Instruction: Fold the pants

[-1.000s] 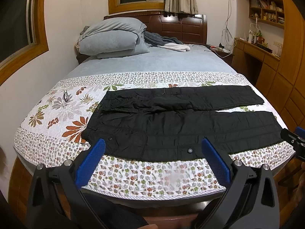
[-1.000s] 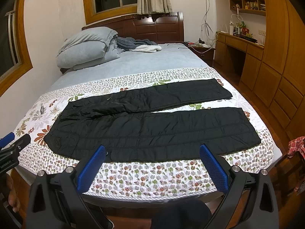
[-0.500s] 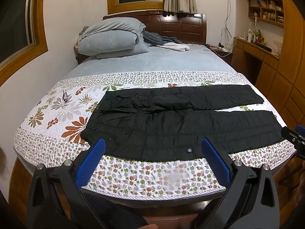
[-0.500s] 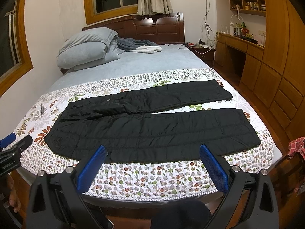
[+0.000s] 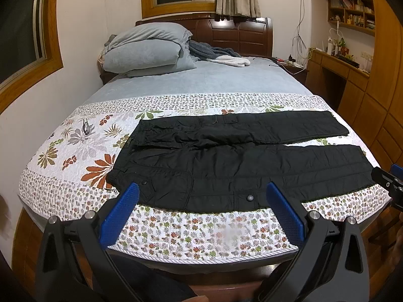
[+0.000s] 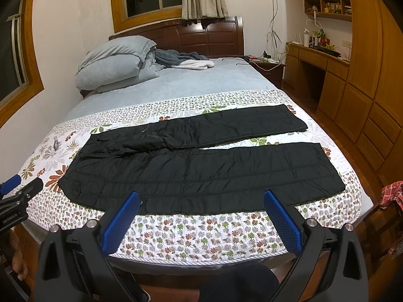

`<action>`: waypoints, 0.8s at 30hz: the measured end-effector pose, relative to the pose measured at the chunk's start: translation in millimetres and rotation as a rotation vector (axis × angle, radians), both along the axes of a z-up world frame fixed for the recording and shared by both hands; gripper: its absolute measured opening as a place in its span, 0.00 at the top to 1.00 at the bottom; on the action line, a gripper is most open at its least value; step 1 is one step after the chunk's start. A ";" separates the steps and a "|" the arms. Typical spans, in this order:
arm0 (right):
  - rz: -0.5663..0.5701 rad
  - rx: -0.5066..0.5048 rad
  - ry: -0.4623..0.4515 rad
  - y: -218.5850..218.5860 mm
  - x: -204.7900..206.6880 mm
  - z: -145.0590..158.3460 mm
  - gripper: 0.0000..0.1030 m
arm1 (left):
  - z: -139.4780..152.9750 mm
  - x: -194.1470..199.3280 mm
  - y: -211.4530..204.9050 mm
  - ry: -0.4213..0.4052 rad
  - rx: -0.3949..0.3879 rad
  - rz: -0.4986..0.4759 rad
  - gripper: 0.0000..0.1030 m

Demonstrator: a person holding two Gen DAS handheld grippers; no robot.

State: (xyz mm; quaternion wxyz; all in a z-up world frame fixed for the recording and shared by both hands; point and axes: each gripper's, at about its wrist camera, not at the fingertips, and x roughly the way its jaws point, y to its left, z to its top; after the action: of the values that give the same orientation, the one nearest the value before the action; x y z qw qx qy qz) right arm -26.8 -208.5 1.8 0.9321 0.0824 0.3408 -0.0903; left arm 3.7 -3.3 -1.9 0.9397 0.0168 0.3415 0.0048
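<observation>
Black quilted pants (image 5: 239,166) lie flat across the floral quilt, waist to the left, both legs spread apart toward the right. They also show in the right wrist view (image 6: 201,168). My left gripper (image 5: 201,196) is open and empty, held just in front of the bed's near edge, near the waist end. My right gripper (image 6: 201,201) is open and empty, in front of the near leg. Each gripper shows at the edge of the other's view.
A floral quilt (image 5: 75,156) covers the near half of the bed. Grey pillows (image 5: 148,47) and a blanket (image 5: 216,55) lie at the headboard. A wooden desk and cabinets (image 6: 352,80) stand to the right. A wall with a window is to the left.
Both grippers have shifted only very slightly. The pants have not moved.
</observation>
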 end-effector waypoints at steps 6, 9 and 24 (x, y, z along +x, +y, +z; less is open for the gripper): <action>0.000 0.001 0.004 -0.5 1.0 -1.3 0.03 | 0.0 0.0 -0.1 0.000 0.002 0.000 0.02; -0.001 0.002 0.007 -0.9 1.8 -2.3 0.03 | -0.7 0.8 0.6 -0.002 -0.002 0.000 0.02; 0.031 0.186 0.067 -65.9 27.9 -48.9 0.03 | -80.9 87.6 154.7 0.225 -0.506 -0.045 0.02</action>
State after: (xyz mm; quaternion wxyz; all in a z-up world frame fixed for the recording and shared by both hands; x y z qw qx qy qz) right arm 1.1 -274.4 -47.1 0.9099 0.1602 0.3799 -0.0463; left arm 91.3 151.4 -82.7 0.8701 -0.2104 0.4336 -0.1034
